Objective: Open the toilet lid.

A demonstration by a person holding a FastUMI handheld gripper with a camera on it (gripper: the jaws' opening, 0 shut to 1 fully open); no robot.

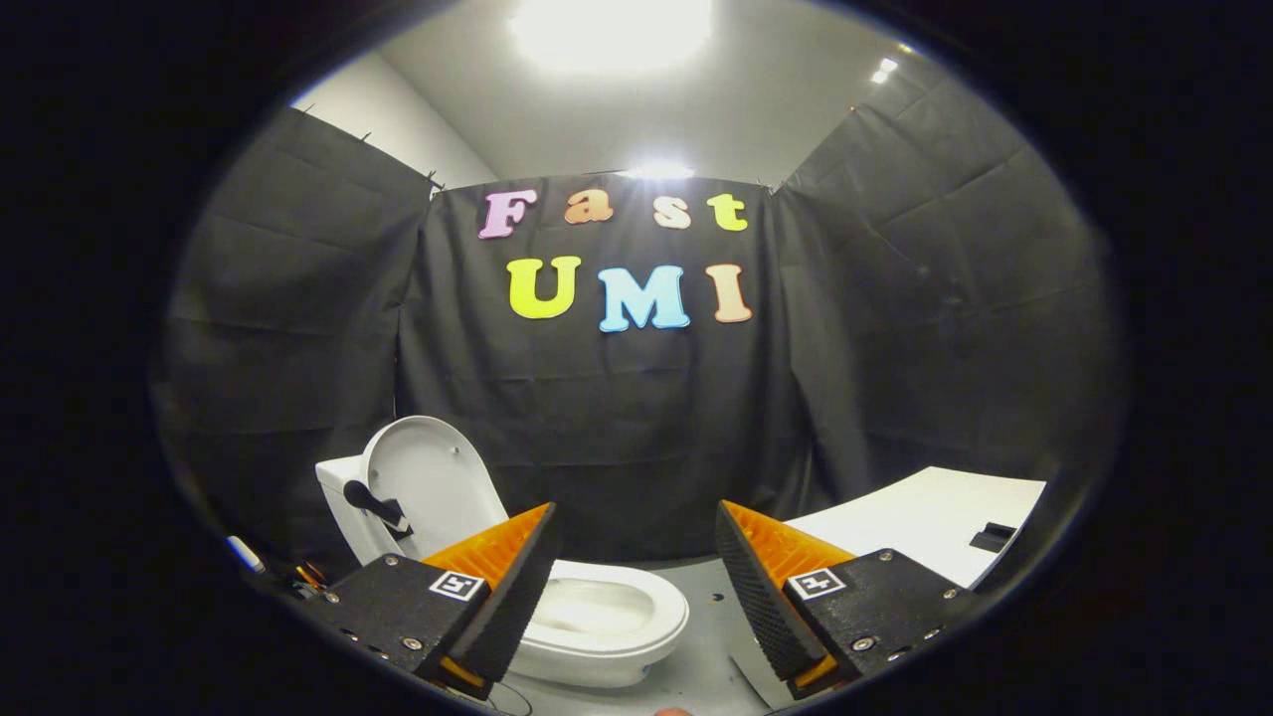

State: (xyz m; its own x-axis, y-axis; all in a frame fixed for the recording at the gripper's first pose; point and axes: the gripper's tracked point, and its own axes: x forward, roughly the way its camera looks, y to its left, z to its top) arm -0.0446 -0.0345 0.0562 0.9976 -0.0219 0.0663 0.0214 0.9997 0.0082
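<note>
— Looking at what?
— Grey floor (696, 656), black cloth walls (636, 418), white table (925, 517) beyond my right finger.
— And the toilet (597, 617)?
— Just ahead, its lid (433, 482) upright; my gripper (636, 587) spread wide, holding nothing.

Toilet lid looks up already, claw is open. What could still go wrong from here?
1. The lid stands raised against the tank, near upright. If it isn't resting past its balance point, it might drop back onto the seat.
2. The open claw holds nothing, and one of its fingers overlaps the seat rim in this view. A careless pull-back could clip the rim.
3. The white table sits close beyond the other finger, so a wide swing that way could hit it.
</note>
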